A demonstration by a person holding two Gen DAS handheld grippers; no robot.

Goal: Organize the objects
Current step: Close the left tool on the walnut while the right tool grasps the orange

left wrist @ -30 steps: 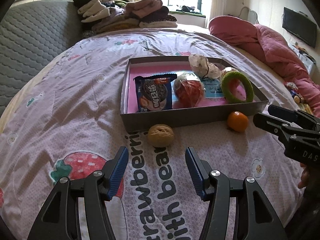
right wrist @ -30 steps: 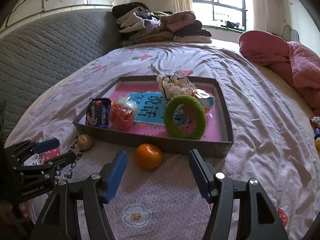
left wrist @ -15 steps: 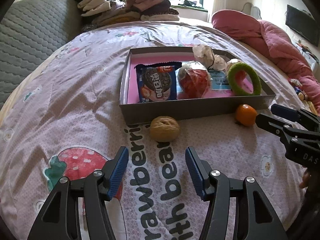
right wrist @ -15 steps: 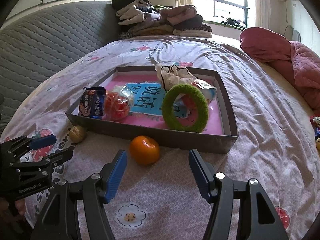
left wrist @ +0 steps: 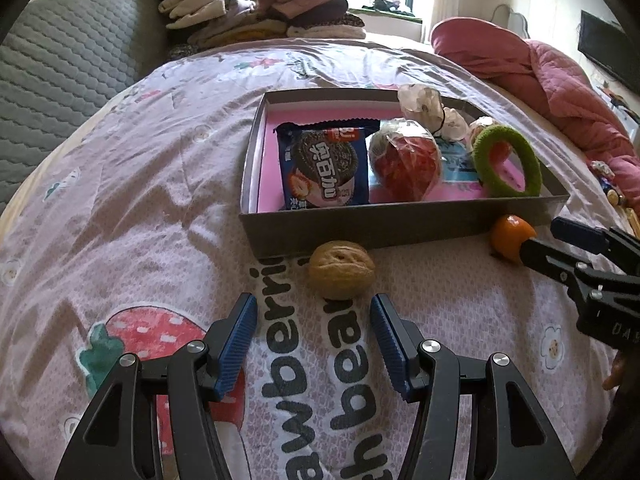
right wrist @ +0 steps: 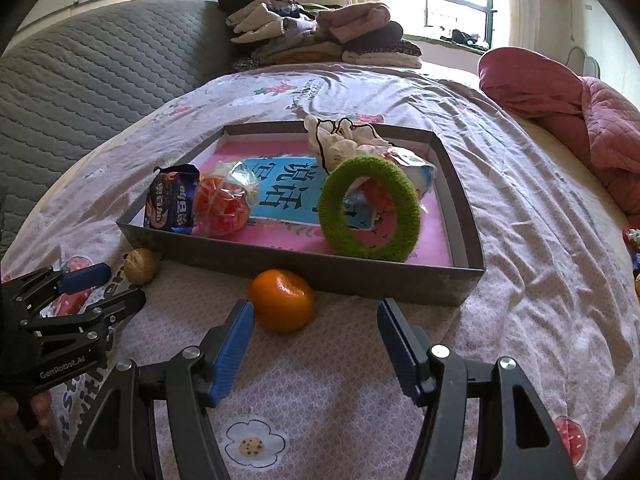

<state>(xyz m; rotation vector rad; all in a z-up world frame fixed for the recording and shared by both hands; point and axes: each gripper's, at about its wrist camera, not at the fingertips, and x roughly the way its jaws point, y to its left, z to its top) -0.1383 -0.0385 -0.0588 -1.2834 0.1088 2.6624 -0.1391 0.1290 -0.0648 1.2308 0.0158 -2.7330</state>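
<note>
Sunlight from the window fell across a bed [left wrist: 120, 208] covered in a pink strawberry-print sheet, with folded clothes stacked at the far end and a rumpled red quilt off to one side. Ahead of both claws sat a shallow grey box [left wrist: 360, 228], already holding a cookie packet [left wrist: 326, 168], a red bagged item [left wrist: 406, 168], a green ring [left wrist: 506, 162] and a bundle of pale cloth.

Two things lay outside the box, against its near wall. A walnut [left wrist: 342, 270] rested just beyond the tips of the left claw [left wrist: 314, 316], slightly toward its right finger. That claw's jaws stood moderately apart and empty, wider than the nut. An orange [right wrist: 282, 300] sat just ahead of the right claw [right wrist: 316, 322], close to its left finger and well off the centre of the gap. Those jaws were spread wide and held nothing.

By my judgement, the walnut would be light, hard and rigid, with a ridged shell that gives the ribbed pads some purchase. Being round, it could roll or squirt out on the soft sheet, so the pads should close across its widest middle. The orange looked heavier, with a slightly yielding, smooth peel. It would want a gentle squeeze across its equator, and the right claw would first need to shift toward its own left to centre on it. The soft bedding would likely give under any downward push.
</note>
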